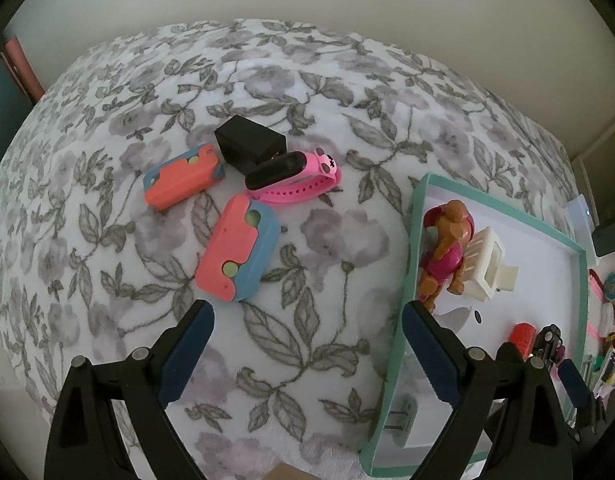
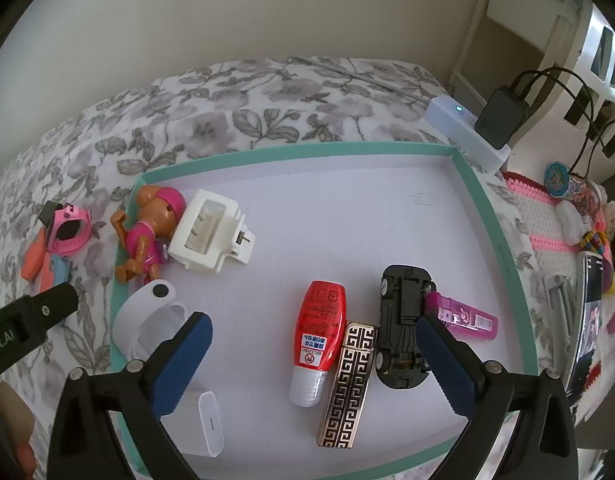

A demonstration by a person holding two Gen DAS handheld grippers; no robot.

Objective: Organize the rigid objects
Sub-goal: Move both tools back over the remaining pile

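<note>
On the floral blanket lie two coral-and-blue cases (image 1: 237, 249) (image 1: 182, 176), a black box (image 1: 251, 141) and a pink watch (image 1: 295, 178). My left gripper (image 1: 307, 344) is open and empty, just short of the nearer case. The teal-rimmed white tray (image 2: 299, 150) holds a toy dog (image 2: 151, 228), a white clip (image 2: 209, 234), a red bottle (image 2: 321, 332), a patterned lighter (image 2: 349, 380), a black toy car (image 2: 403, 320), a pink tube (image 2: 465, 318) and white items (image 2: 147, 320). My right gripper (image 2: 313, 350) is open and empty over the bottle and lighter.
A white power strip (image 2: 463, 128) with a black charger (image 2: 501, 118) lies beyond the tray's far right corner. A pink-and-white crochet mat (image 2: 547, 220) with small trinkets and a phone sits to the tray's right. A wall stands behind the bed.
</note>
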